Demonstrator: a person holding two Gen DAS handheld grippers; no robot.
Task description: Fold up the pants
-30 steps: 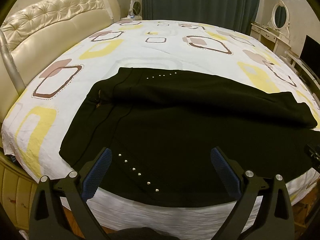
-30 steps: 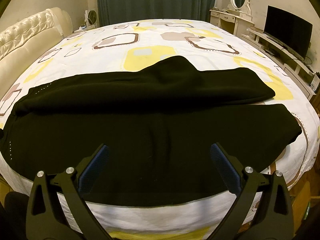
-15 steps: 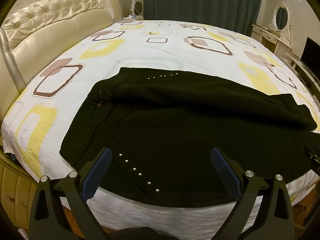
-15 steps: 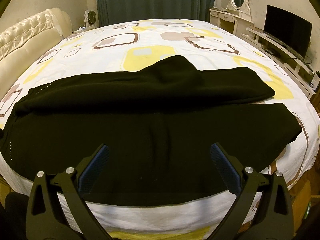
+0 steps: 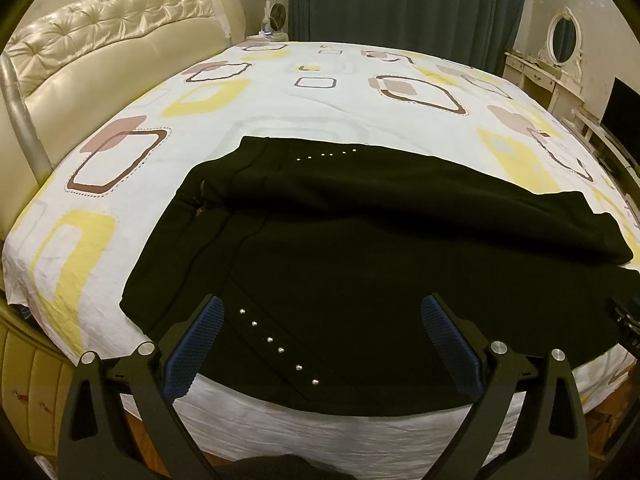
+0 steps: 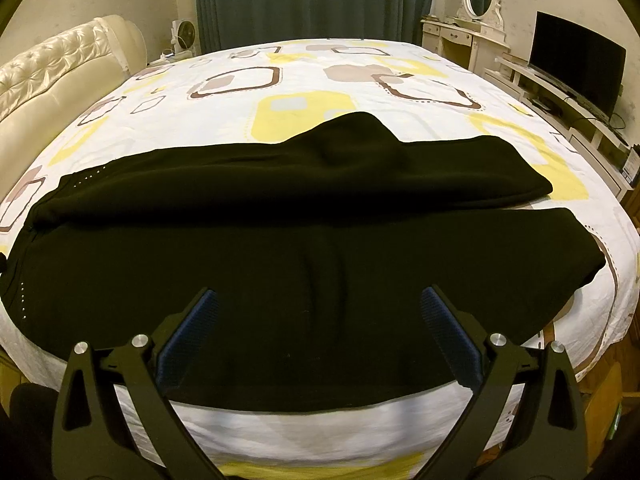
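Pants [image 5: 360, 264], black, lie spread across the near edge of the bed [image 5: 304, 104], waist to your left, both legs running right, small metal studs [image 5: 276, 346] near the waistband. Your left gripper [image 5: 320, 332] and right gripper [image 6: 320, 332] hover above the fabric, fingers wide apart, gripping nothing.

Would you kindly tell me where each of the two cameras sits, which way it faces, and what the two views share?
Left wrist view: sits on the left gripper, above the bed's near edge, facing the studded waist end of the black fabric pants; both open fingers show.
Right wrist view: sits on the right gripper, facing the pants' leg end; both open fingers show.
Shared: the pants, the white bedsheet with yellow and brown squares, the cream tufted headboard.
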